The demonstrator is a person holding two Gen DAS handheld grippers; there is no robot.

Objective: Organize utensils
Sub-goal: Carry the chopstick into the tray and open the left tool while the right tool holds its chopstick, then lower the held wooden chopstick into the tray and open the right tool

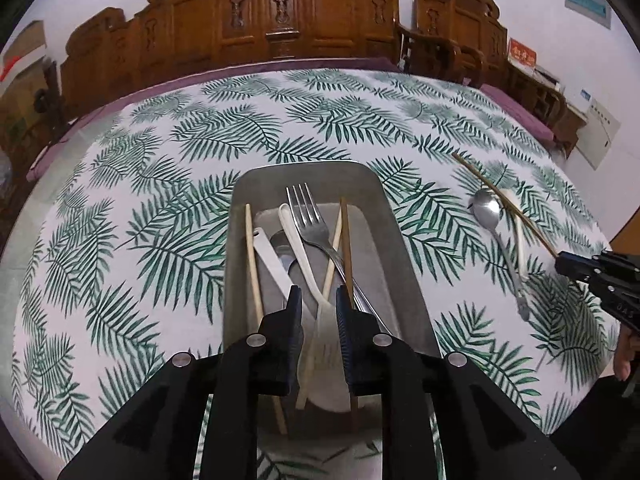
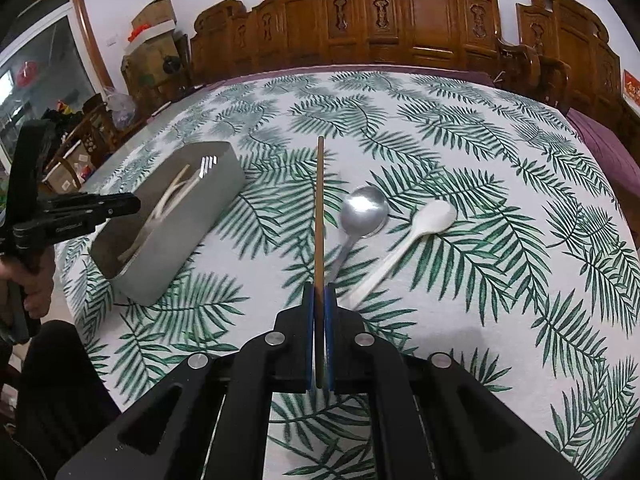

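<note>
A grey metal tray point(image 1: 400, 248) sits on the leaf-print tablecloth and holds a metal fork point(image 1: 306, 216), a white spoon point(image 1: 296, 240), a flat white utensil point(image 1: 272, 256) and pale and brown chopsticks. Just above its near end, my left gripper point(image 1: 319, 292) is open; a pale plastic utensil lies in the tray below the gap, untouched. My right gripper point(image 2: 319, 290) is shut on a brown chopstick point(image 2: 320, 208), which points away over the table. Beside that chopstick, a metal spoon point(image 2: 362, 210) and a white plastic spoon point(image 2: 434, 216) lie on the cloth.
Carved wooden chairs point(image 2: 420, 16) line the far side of the table. Boxes and clutter point(image 2: 152, 40) stand at the left by a window. A purple cloth point(image 2: 608, 152) shows along the table's edges. A hand point(image 2: 38, 284) holds the left gripper's handle.
</note>
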